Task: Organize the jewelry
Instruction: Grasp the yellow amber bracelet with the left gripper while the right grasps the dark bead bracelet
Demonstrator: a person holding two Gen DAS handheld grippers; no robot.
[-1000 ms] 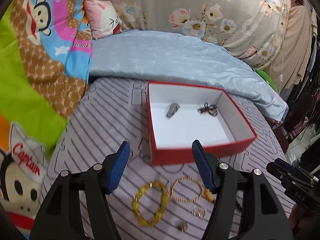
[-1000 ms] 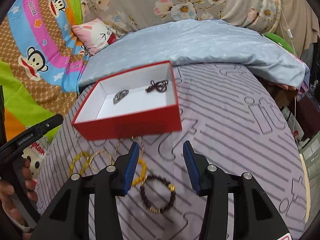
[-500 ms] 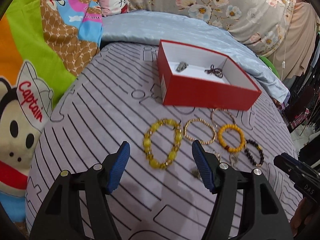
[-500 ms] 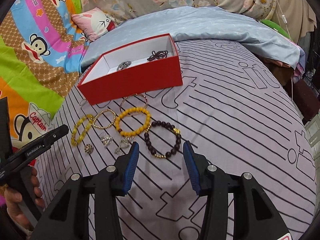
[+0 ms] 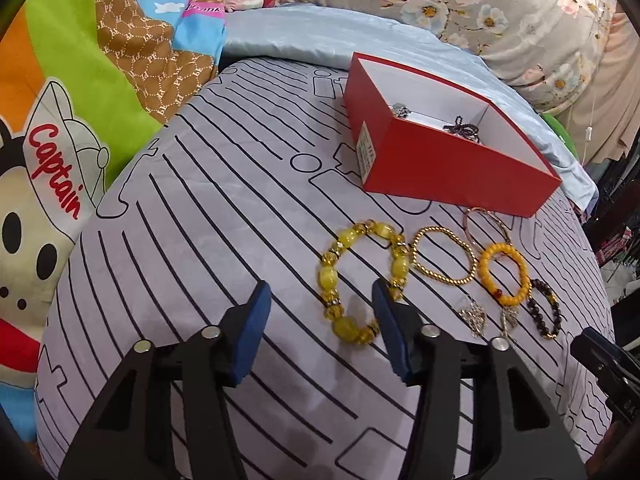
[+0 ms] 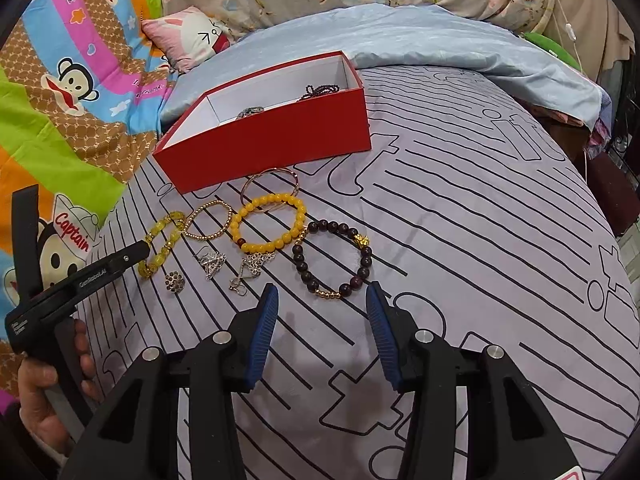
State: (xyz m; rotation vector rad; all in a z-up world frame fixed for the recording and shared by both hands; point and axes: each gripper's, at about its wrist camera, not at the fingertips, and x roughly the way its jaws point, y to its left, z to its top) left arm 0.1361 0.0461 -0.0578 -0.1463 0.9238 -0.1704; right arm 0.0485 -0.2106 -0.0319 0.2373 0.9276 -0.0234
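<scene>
A red box (image 5: 448,168) (image 6: 280,136) with a white inside stands on the striped bedspread and holds a silver piece (image 5: 401,110) and a dark beaded piece (image 5: 464,128). In front of it lie a yellow chunky bracelet (image 5: 362,280) (image 6: 160,246), a gold bead bracelet (image 5: 442,255) (image 6: 208,221), a thin bangle (image 6: 270,188), an orange bead bracelet (image 5: 505,274) (image 6: 268,222), a dark bead bracelet (image 6: 334,258) (image 5: 544,314) and small silver charms (image 6: 212,262). My left gripper (image 5: 320,330) is open and empty, just left of the yellow bracelet. My right gripper (image 6: 320,334) is open and empty, just before the dark bracelet.
The grey striped bedspread (image 6: 460,240) curves down at its edges. A blue blanket (image 5: 320,40), floral fabric (image 5: 500,8) and a cartoon monkey quilt (image 5: 60,140) lie behind and left. A small round brooch (image 6: 175,281) lies near the left gripper's arm (image 6: 80,284).
Both grippers have pulled back from above the box and dropped toward the row of bracelets. The left now sits by the yellow bracelet, the right by the dark one. Both stay open.
</scene>
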